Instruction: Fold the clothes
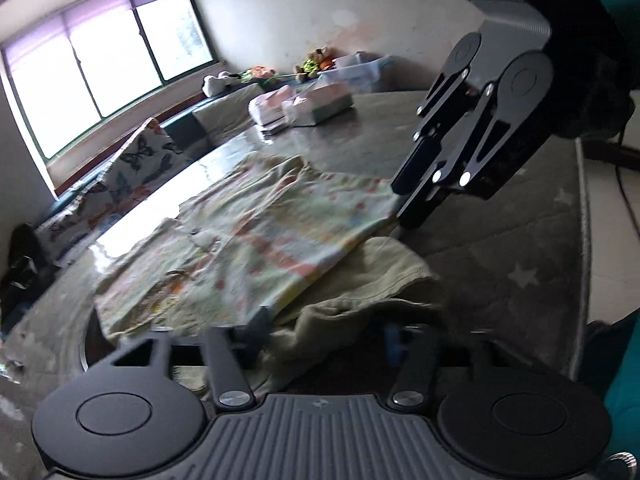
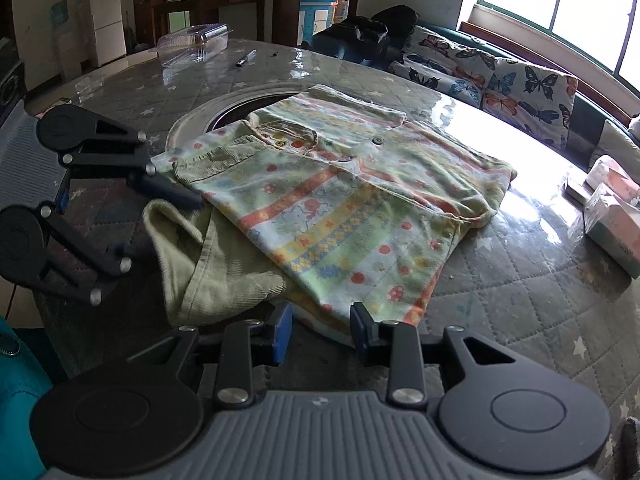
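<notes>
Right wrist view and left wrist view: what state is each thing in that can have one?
Patterned green child's shirt: partly folded, flat on the table.
Plain green sleeve: sticking out, unfolded.
Left claw: open, one finger on the shirt edge.
Right claw: open at the shirt's near edge.
Clear plastic clamshell box: closed.

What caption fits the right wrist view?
Patterned shirt lying partly folded on the quilted table, an open tool at its near edge.

Hand-held gripper: black linkage arms, silver screws, grey ribbed body, blue pads; teal sleeve.
</notes>
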`<state>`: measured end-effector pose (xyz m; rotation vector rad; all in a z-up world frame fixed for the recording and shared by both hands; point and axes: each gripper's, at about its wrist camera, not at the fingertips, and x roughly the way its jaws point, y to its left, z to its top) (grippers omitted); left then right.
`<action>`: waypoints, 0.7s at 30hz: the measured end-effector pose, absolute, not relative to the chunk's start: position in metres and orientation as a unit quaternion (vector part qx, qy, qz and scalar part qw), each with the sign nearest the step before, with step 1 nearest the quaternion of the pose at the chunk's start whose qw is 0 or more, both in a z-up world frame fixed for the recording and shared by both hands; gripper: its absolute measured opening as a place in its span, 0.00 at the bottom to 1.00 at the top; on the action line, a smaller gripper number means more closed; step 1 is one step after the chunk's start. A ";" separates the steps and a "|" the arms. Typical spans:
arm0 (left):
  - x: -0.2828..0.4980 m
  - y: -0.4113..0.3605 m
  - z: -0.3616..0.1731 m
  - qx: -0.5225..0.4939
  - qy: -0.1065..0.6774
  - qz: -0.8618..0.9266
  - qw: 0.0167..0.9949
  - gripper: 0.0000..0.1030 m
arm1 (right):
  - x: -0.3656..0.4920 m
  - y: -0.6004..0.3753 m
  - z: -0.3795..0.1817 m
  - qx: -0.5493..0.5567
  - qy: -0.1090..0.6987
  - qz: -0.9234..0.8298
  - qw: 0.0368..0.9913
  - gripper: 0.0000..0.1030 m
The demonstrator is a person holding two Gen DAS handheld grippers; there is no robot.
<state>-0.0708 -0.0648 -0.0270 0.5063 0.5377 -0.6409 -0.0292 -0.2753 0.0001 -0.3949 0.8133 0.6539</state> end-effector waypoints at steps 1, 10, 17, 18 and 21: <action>-0.069 -0.064 -0.025 0.233 0.260 -0.313 0.884 0.34 | -0.030 -0.275 0.000 -0.190 0.385 0.312 0.847 0.32; -0.028 -0.040 0.006 0.100 0.281 -0.297 0.907 0.16 | -0.031 -0.264 0.000 -0.211 0.368 0.336 0.841 0.36; -0.015 -0.036 0.010 0.078 0.292 -0.297 0.906 0.16 | -0.015 -0.243 -0.004 -0.191 0.351 0.351 0.847 0.35; -0.016 -0.034 0.010 0.077 0.293 -0.294 0.906 0.19 | -0.013 -0.241 -0.005 -0.182 0.353 0.355 0.846 0.34; -0.019 -0.030 0.009 0.076 0.296 -0.287 0.908 0.27 | -0.007 -0.239 -0.006 -0.158 0.359 0.360 0.846 0.21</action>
